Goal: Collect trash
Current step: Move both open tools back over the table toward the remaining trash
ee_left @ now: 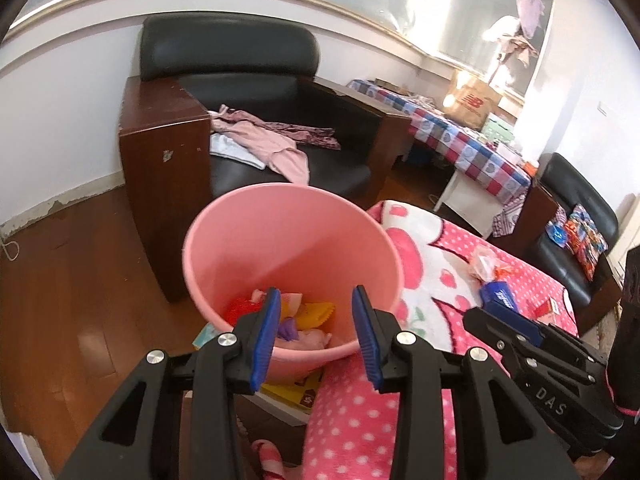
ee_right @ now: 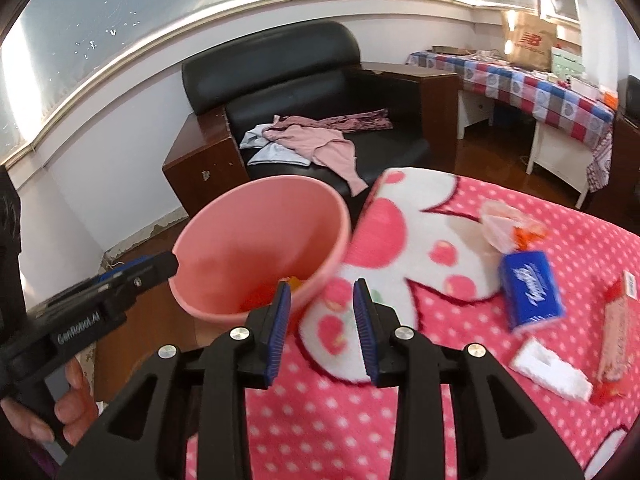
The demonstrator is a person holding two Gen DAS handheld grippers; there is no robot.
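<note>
A pink bucket [ee_left: 288, 240] stands beside the pink dotted blanket [ee_left: 380, 420] and holds several colourful scraps [ee_left: 304, 320]. My left gripper [ee_left: 314, 328] is open and empty over the bucket's near rim. My right gripper [ee_right: 322, 318] is open and empty above the blanket's edge [ee_right: 440, 420], just right of the bucket [ee_right: 260, 248]. On the blanket lie a blue tissue pack [ee_right: 530, 290], a crumpled clear wrapper [ee_right: 506, 224], a white foam piece [ee_right: 550, 368] and a red-and-white packet [ee_right: 616, 332]. The tissue pack [ee_left: 498, 296] and wrapper [ee_left: 486, 262] also show in the left wrist view.
A black armchair [ee_left: 248, 92] with pink clothes [ee_left: 272, 140] stands behind the bucket. A table with a checked cloth [ee_left: 472, 152] and a cardboard box [ee_left: 472, 104] is at the back right. A second black seat [ee_left: 576, 216] holds snack bags. Yellow packaging [ee_left: 296, 392] lies under the bucket.
</note>
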